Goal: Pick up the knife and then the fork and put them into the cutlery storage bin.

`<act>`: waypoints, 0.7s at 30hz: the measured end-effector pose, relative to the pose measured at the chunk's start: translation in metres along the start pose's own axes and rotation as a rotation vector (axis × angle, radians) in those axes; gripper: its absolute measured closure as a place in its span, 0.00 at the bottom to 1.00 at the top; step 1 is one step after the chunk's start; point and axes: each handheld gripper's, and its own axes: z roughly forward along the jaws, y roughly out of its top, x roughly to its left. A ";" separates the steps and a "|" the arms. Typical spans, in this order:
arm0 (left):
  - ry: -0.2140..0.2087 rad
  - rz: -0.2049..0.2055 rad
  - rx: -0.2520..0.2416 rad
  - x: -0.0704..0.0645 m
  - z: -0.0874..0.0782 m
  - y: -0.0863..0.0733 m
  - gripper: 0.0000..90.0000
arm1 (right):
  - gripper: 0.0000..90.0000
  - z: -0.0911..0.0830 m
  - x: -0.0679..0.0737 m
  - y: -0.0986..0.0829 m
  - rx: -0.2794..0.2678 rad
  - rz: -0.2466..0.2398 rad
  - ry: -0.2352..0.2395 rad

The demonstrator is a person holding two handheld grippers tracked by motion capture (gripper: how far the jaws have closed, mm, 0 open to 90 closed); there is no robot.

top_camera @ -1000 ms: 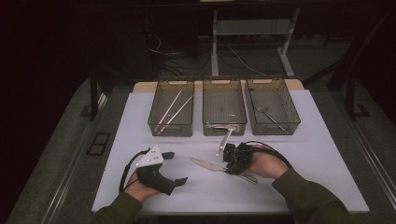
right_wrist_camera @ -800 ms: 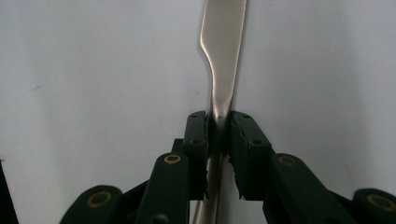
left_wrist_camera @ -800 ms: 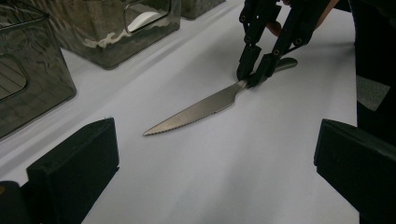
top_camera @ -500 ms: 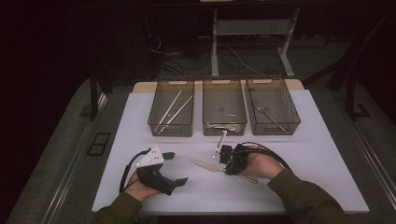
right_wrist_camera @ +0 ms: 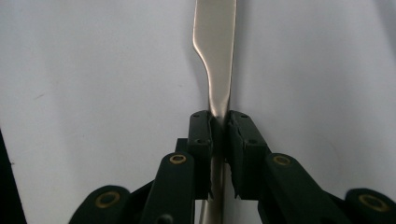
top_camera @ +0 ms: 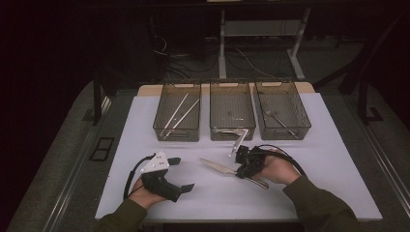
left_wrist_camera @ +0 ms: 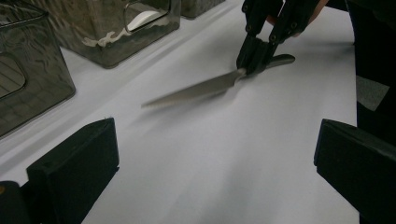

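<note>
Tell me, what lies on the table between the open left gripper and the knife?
Nothing: in the left gripper view, the stretch from the left gripper to the knife is bare white table.

I am resting my left gripper [top_camera: 183, 174] low near the table's front left, my left hand [top_camera: 145, 193] wrapped around its grip from behind, and its jaws are standing wide apart, each black pad sitting at an opposite edge of the left gripper view. I am holding my right gripper [top_camera: 240, 169] out ahead of my right hand [top_camera: 275, 166], right of centre, forearm coming in from the lower right. Its jaws are pointing leftward and pressing together, their pads [right_wrist_camera: 201, 135] nearly meeting around what they are clamping.
</note>
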 end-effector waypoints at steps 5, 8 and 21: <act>-0.001 0.000 0.001 0.000 0.000 0.000 0.00 | 0.89 -0.016 -0.009 -0.009 -0.048 0.048 -0.002; 0.000 0.000 0.000 0.000 0.000 0.000 0.00 | 0.89 -0.026 -0.016 -0.015 -0.072 0.072 -0.019; 0.000 -0.001 0.000 0.000 0.000 0.000 0.00 | 0.89 -0.064 -0.037 -0.033 -0.151 0.157 -0.062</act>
